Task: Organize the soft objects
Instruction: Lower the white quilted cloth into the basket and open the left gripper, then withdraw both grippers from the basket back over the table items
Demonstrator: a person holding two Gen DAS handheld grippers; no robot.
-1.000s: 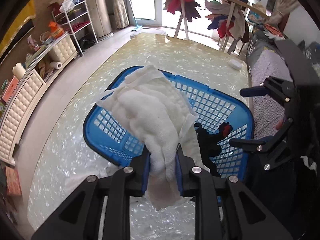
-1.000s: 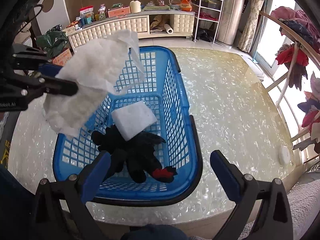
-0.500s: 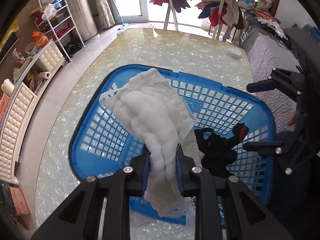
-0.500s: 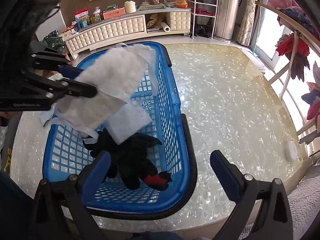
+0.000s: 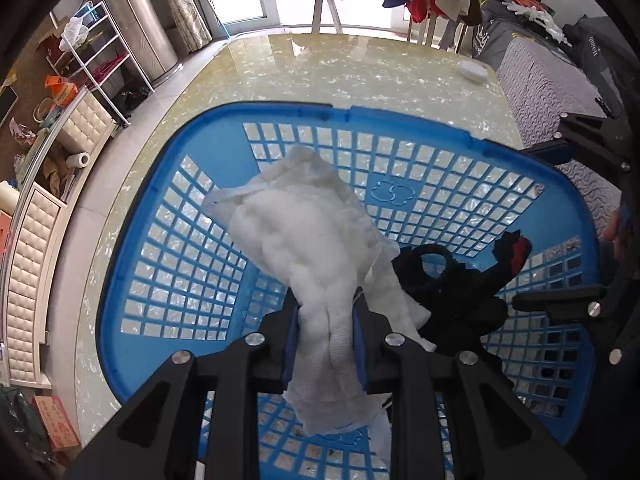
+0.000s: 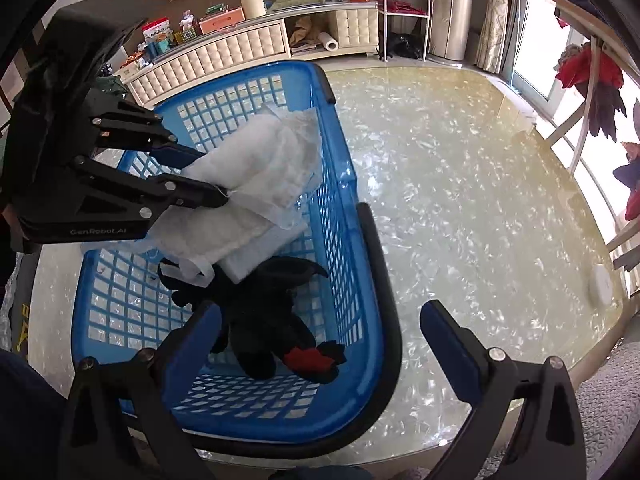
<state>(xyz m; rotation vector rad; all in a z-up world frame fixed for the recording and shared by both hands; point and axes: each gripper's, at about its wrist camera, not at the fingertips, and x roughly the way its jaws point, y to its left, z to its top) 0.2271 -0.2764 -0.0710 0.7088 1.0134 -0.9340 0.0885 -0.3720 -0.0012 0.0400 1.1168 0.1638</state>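
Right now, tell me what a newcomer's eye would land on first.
The blue basket on the pearly table dominates. Over it, the left gripper pinches a white cloth. A black plush toy lies inside, near the open right gripper.

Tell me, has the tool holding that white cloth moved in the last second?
Yes. The left tool carried the white cloth down into the blue basket, from above its far rim, closer to the black plush toy.
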